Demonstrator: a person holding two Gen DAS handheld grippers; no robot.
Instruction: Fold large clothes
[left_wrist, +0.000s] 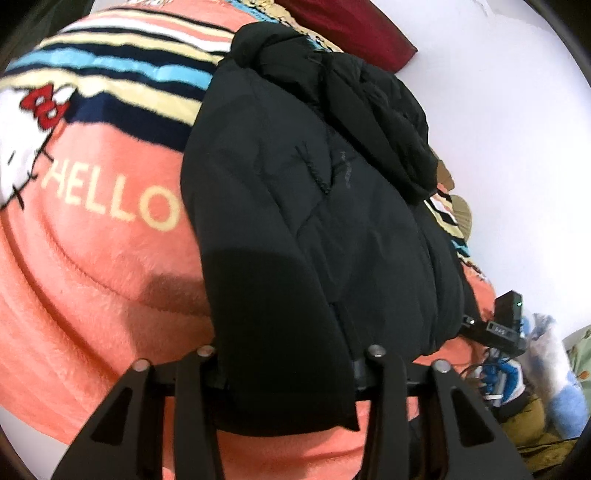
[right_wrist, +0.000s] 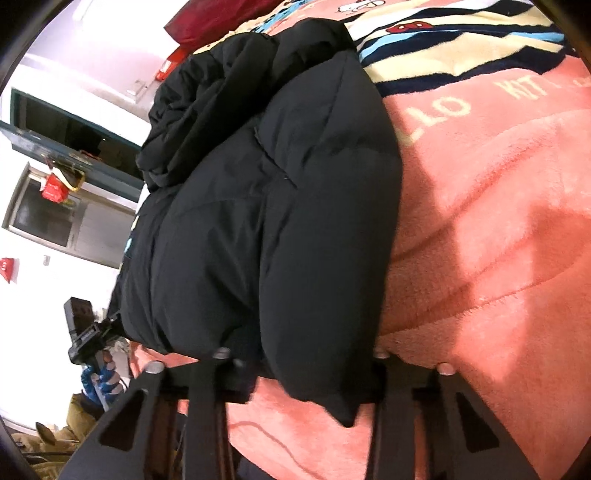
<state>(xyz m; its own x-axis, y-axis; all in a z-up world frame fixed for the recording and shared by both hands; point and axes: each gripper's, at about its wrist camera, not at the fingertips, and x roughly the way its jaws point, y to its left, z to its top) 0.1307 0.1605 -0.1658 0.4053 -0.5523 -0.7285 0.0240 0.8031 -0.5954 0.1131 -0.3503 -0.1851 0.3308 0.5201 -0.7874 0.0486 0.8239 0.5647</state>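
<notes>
A black puffer jacket (left_wrist: 314, 206) lies folded lengthwise on a pink Hello Kitty blanket (left_wrist: 92, 280), its hood bunched at the far end. The near hem fills the gap between the fingers of my left gripper (left_wrist: 291, 354), which is shut on it. In the right wrist view the same jacket (right_wrist: 266, 221) runs away from me, and its other near corner sits pinched in my right gripper (right_wrist: 301, 356). Each fingertip pair is partly hidden by the padded cloth. The right gripper's body (left_wrist: 508, 321) shows at the jacket's right edge, and the left gripper's body (right_wrist: 83, 328) at its left edge.
A hand in a blue patterned glove (right_wrist: 103, 376) holds the left tool. A dark red pillow (left_wrist: 354, 29) lies at the bed's far end. A white wall with a dark-framed window (right_wrist: 70, 129) stands to the left. Olive cloth (left_wrist: 535, 424) lies low beside the bed.
</notes>
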